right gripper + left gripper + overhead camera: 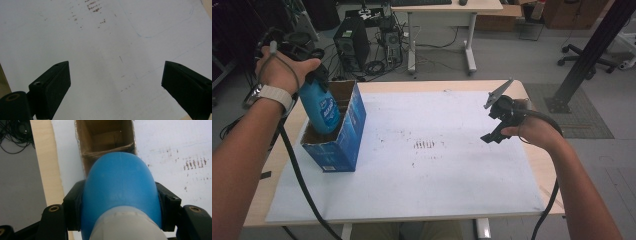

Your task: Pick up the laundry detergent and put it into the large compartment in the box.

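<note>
A blue bottle (323, 109) with a pale label stands tilted, its lower end down inside an open blue cardboard box (343, 145) at the table's left. My left gripper (314, 75) is shut on the bottle's upper part. In the left gripper view the blue bottle (120, 187) sits clamped between both black jaws, and the box's brown inside (105, 137) opens beyond it. My right gripper (497, 122) hovers over the right side of the white sheet, open. In the right gripper view, my right gripper (116, 87) has its jaws wide apart with nothing between them.
A white sheet (432, 170) with dark smudges covers most of the wooden table (542, 165). Beyond the far edge are a computer tower (352, 47), cables, a white desk (447, 20) and a black post (592, 50) at the right.
</note>
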`<action>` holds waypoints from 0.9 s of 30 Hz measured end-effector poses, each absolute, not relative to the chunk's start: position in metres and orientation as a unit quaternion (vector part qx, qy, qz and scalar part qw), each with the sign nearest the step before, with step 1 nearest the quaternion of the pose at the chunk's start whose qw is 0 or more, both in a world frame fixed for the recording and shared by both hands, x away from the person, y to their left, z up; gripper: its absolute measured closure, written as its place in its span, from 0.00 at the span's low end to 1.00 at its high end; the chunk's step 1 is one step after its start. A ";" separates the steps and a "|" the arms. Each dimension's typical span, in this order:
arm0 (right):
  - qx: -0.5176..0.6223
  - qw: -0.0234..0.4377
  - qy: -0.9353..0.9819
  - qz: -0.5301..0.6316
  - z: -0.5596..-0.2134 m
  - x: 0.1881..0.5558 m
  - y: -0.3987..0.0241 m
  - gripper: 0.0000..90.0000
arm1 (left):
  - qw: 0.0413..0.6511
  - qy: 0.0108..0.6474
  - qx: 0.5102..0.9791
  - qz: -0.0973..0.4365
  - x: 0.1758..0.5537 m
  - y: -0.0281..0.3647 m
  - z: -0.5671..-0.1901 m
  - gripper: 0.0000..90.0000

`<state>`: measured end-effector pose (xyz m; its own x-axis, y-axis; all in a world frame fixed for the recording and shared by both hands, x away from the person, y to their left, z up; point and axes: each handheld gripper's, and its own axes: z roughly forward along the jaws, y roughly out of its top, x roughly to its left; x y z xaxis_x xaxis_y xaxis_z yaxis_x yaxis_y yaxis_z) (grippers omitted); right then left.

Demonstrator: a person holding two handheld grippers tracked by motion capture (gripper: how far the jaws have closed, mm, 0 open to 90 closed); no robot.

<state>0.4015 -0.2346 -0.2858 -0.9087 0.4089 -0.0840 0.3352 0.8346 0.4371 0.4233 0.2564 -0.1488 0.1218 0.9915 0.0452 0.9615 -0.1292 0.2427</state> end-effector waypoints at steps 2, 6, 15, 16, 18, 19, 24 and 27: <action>0.197 0.087 0.953 0.212 -0.286 0.402 -0.234 0.10 | 0.077 0.655 0.745 0.097 0.424 0.257 -0.154 0.41; 0.196 0.086 0.954 0.209 -0.287 0.402 -0.234 0.10 | 0.068 0.650 0.751 0.095 0.427 0.256 -0.165 0.41; 0.198 0.085 0.954 0.206 -0.288 0.402 -0.234 0.10 | 0.062 0.647 0.755 0.091 0.429 0.259 -0.183 0.41; 0.198 0.085 0.954 0.206 -0.288 0.403 -0.234 0.10 | 0.064 0.647 0.754 0.093 0.430 0.259 -0.186 0.41; 0.198 0.084 0.954 0.208 -0.288 0.403 -0.234 0.10 | 0.063 0.647 0.754 0.092 0.430 0.260 -0.190 0.41; 0.198 0.084 0.954 0.207 -0.288 0.403 -0.233 0.10 | 0.064 0.646 0.755 0.092 0.430 0.260 -0.192 0.41; 0.198 0.084 0.955 0.206 -0.288 0.403 -0.233 0.10 | 0.062 0.646 0.755 0.093 0.430 0.261 -0.202 0.41; 0.199 0.083 0.955 0.206 -0.288 0.403 -0.233 0.10 | 0.063 0.647 0.753 0.098 0.430 0.262 -0.208 0.41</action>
<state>0.4028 -0.2326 -0.2883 -0.9072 0.4136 -0.0767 0.3451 0.8361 0.4264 0.4296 0.2619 -0.2080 0.1430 0.9875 0.0669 0.9628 -0.1545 0.2216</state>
